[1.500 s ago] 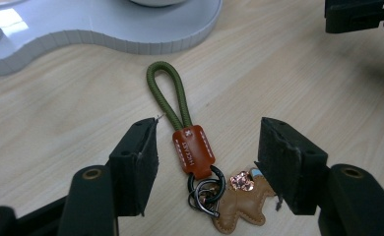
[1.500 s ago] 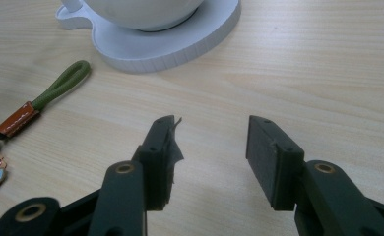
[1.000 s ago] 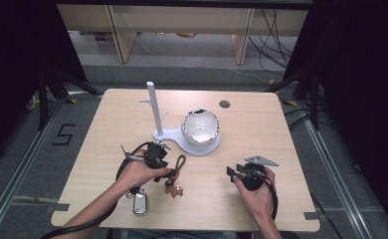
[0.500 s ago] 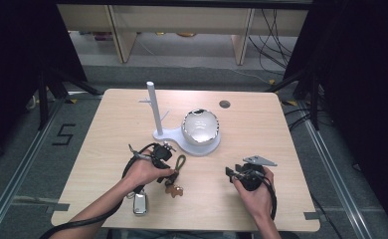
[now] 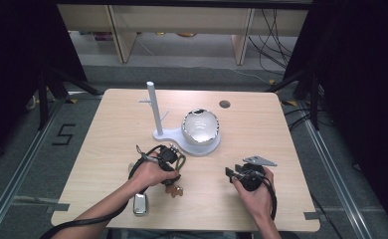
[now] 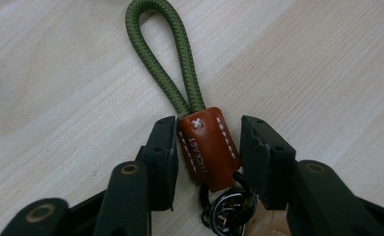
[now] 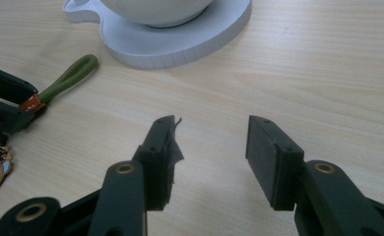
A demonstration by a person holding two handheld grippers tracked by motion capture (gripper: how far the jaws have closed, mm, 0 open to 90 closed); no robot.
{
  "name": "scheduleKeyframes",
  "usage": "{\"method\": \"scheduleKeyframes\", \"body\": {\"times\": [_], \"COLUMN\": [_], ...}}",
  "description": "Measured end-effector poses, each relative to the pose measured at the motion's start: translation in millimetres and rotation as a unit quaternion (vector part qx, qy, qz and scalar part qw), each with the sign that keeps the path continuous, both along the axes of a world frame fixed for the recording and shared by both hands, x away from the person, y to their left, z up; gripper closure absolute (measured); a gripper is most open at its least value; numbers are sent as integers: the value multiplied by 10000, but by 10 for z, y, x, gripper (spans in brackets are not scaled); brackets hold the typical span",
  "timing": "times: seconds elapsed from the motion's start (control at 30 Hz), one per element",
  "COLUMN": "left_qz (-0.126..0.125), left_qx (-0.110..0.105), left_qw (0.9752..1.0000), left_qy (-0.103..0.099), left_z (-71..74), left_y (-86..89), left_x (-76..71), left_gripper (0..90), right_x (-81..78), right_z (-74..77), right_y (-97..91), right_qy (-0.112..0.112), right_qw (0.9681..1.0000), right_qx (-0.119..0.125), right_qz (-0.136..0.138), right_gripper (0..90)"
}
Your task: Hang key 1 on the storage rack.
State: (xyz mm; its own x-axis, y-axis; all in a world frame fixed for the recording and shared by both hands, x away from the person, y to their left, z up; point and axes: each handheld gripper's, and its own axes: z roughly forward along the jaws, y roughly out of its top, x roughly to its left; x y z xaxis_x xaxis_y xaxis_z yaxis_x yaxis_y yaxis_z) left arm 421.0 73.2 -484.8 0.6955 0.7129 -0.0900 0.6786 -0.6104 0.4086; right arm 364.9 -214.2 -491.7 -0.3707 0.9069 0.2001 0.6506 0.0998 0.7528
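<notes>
My left tool (image 6: 207, 147) has just been closing, its jaws flanking the keychain's leather tab (image 6: 208, 147) on the table (image 6: 328, 64) but not yet pinching. If I squeeze off-centre, the tab may twist and slip out. My right tool (image 7: 209, 157) rests spread, empty.

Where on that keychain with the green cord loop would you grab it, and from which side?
Probably by the brown leather tab that binds the green cord loop, coming down from above with one jaw on each flat side. The keychain lies flat on the table; the tab is stiff and narrow, while the loop is soft. The left gripper already straddles the tab, its jaws just closing, a gap still showing on one side.
</notes>
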Motion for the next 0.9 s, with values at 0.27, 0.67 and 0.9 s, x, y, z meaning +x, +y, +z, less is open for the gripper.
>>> {"method": "scheduleKeyframes", "body": {"times": [0.27, 0.67, 0.9], "left_qz": [-243, -473, -670], "left_qx": [237, 464, 488], "left_qw": [9994, 9978, 9965], "left_qy": [-18, -95, -143], "left_z": [11, 19, 23], "left_y": [11, -19, -8], "left_x": [4, -16, -21], "left_gripper": [615, 641, 685], "right_x": [-10, 7, 6], "right_z": [-9, -22, -15], "right_y": [42, 25, 17], "right_qy": [98, 19, -17], "right_qw": [9997, 9999, 9999], "right_qx": [212, 151, 107], "right_qz": [-53, 29, 64], "right_gripper": [550, 550, 550]}}
